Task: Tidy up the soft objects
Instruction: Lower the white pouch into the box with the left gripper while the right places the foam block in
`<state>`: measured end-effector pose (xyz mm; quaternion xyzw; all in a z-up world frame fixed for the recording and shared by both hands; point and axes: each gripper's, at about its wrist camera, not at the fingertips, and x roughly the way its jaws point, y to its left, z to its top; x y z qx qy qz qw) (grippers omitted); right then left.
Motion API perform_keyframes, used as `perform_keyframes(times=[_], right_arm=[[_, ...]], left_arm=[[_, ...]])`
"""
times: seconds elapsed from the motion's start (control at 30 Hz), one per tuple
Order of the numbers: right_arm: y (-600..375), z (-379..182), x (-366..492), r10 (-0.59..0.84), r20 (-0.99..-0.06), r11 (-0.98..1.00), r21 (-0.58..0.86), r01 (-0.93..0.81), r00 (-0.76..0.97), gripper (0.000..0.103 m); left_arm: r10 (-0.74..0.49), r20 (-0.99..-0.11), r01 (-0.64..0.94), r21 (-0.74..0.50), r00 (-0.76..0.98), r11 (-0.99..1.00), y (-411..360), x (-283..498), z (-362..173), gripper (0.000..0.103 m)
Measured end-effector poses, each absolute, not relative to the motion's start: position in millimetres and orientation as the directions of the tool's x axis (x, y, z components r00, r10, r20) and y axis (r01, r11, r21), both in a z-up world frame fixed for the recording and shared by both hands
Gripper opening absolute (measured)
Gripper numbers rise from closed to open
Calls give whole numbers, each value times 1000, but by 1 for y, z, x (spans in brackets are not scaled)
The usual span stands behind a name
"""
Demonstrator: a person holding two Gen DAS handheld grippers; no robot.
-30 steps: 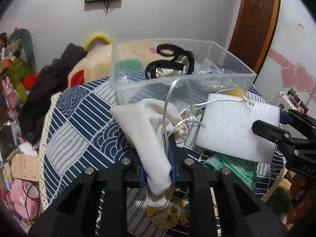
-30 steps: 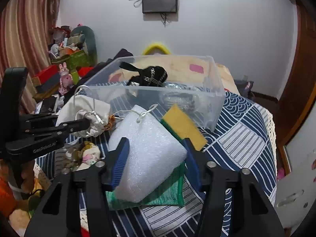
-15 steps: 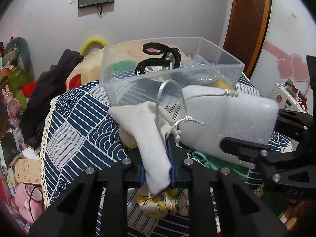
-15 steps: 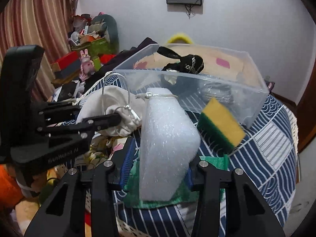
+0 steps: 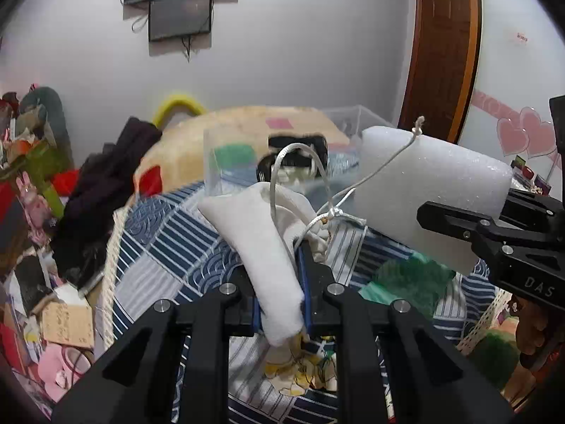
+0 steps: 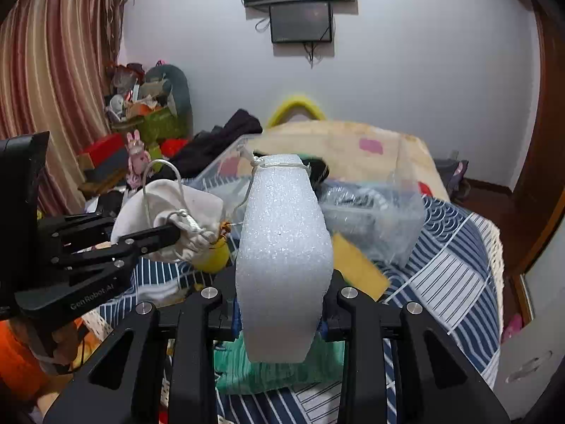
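Note:
My left gripper point(image 5: 280, 304) is shut on a white drawstring pouch point(image 5: 263, 233), held above the blue patterned cloth; it also shows in the right wrist view point(image 6: 169, 222). My right gripper point(image 6: 280, 318) is shut on a white foam block point(image 6: 282, 247), held upright; the block also shows at the right of the left wrist view point(image 5: 430, 190). The pouch's cord point(image 5: 385, 162) drapes over the foam's top. A clear plastic bin point(image 6: 370, 208) with a black item point(image 5: 296, 141) inside stands behind both.
A yellow-green sponge point(image 6: 356, 268) and a green cloth point(image 6: 279, 367) lie on the blue patterned cover point(image 6: 452, 265). A yellow-printed cloth point(image 5: 300, 371) lies under the left gripper. Dark clothes point(image 5: 102, 190) and clutter crowd the left. A wooden door point(image 5: 441, 53) is at the right.
Both grippers have risen with their loads. The foam block has turned from flat to upright and lifted toward the bin. The pouch cord now stretches over the foam's top.

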<state>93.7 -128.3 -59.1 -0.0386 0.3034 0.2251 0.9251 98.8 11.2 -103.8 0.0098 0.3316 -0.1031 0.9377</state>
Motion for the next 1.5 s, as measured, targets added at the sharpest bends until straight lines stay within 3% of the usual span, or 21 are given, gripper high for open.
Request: perform_keyframes(times=[0.6,0.93,1.17,1.5], right_arm=[[-125,-25,125,298,-469,932,-46,-360,832,27],[-130,-45,151,247,-545,936,-79,-342,801,27],[-145,-44,166,213,-551,953,-68,-297,807,27],[-131,-53,190,200,-578,954,-69,-292,791,27]], left_arm=[[-169,-462,178,-25,870,984,26,124,-25,17],[-104,-473,106,-21,875,994,35,188,-17,17],[-87,-487,99,0,869,995,34,224,-11,17],[-111,-573,149,19,812,989,10,239,-53,17]])
